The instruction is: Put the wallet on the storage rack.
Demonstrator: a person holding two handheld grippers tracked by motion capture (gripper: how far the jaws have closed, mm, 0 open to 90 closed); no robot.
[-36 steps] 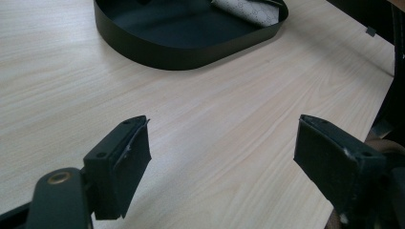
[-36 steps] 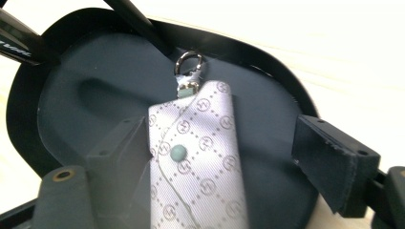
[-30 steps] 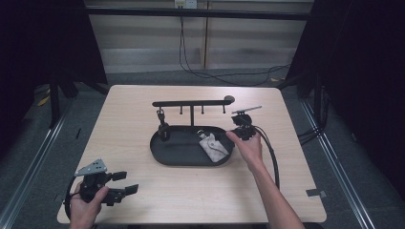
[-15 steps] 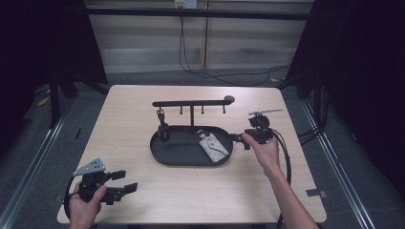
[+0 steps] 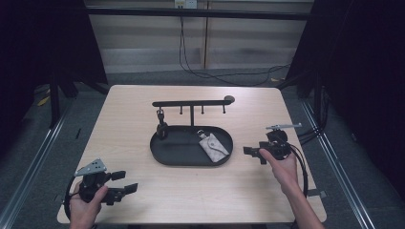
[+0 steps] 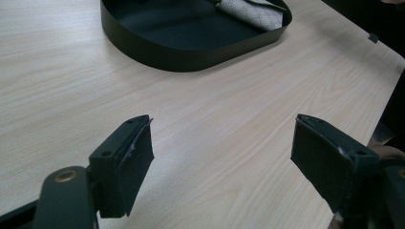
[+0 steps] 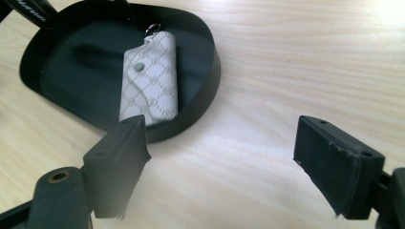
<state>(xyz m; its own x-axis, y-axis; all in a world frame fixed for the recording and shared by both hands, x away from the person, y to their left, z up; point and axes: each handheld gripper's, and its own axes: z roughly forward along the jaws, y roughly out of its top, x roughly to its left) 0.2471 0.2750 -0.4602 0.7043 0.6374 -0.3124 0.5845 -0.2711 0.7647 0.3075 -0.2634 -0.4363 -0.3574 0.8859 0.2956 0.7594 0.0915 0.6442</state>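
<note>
My right gripper [image 5: 252, 152] has pulled back off the tray [image 5: 162, 155] since a sec ago; it was over the tray's right end by the key pouch [image 5: 212, 147], now it hangs over bare surface [image 5: 124, 109] just right of the tray. Jaws have just been closing a bit but stand apart w/ nothing between them. In the right gripper view the pads [image 7: 334, 164] are well apart, only wood grain between. So: released, empty.

Pouch lies flat inside the tray [image 7: 210, 81], right half, ring end [image 7: 153, 28] toward the rack. Pale, patterned, w/ a snap button. It isn't on a hook. The rack [image 5: 191, 102] behind the tray has its pegs free, except something dark and small hanging at the left end [image 5: 161, 128]; can't tell what it is.

Left gripper [image 5: 125, 181] sits at the near left corner, same spot as before, jaws wide apart, nothing in them. Left gripper view: tray wall [image 6: 191, 59] far ahead, a corner of the pouch [image 6: 253, 12] at top.

What it means, imo: pouch has been dropped in the tray and I'm backing away, so the placing step looks done. If hanging it is the aim, I'd need to go back in for the ring end.
</note>
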